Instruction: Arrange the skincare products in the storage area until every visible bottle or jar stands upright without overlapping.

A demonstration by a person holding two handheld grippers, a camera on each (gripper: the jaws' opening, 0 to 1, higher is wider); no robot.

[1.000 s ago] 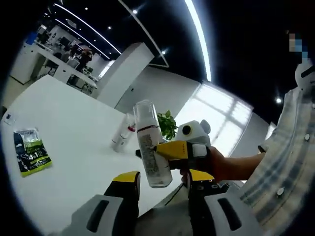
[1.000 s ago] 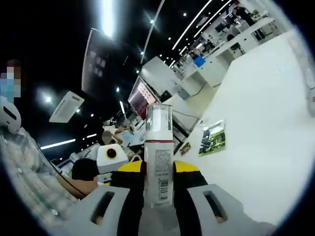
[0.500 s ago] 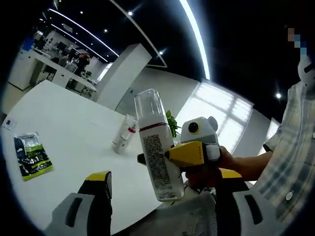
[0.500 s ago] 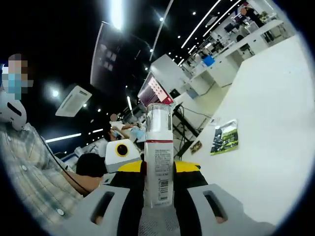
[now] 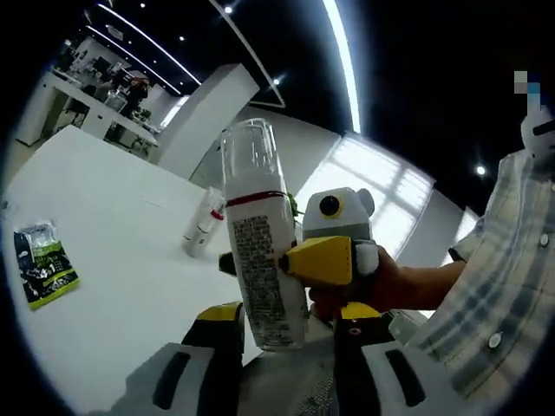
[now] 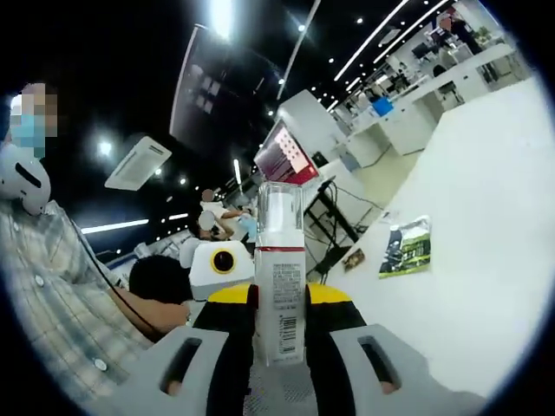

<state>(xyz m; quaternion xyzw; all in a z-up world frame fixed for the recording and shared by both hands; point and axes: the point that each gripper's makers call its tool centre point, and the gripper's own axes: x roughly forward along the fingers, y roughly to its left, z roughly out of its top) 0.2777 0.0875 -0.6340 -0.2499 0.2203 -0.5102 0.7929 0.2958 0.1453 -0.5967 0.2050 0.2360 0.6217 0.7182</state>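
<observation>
Right gripper view: right gripper point(image 6: 279, 334) has its yellow-tipped jaws closed on the lower body of the white bottle point(image 6: 279, 286), clear cap up, held in the air above the white table point(image 6: 486, 225). Grip sits low on the label, so the bottle is top-heavy in the jaws.

Left gripper view shows the same bottle point(image 5: 258, 251) from the side, roughly vertical with a slight lean, its base clear of the table point(image 5: 104, 260) near the front edge. Left gripper point(image 5: 282, 316) is below it, jaws parted, holding nothing.

A second white tube point(image 5: 202, 229) lies on its side further back on the table; a green packet point(image 5: 42, 264) lies flat well to the side.

Judgement on the step in hand, setting the bottle down upright:
- square the bottle to the tabletop before lowering, take out the lean
- lower straight until the base is flat on the surface, then open; don't release early
- pick a spot well apart from the lying tube and packet, away from the table edge
- left gripper is free to steady the cap if it wobbles
- tube looks like the next item to stand up
</observation>
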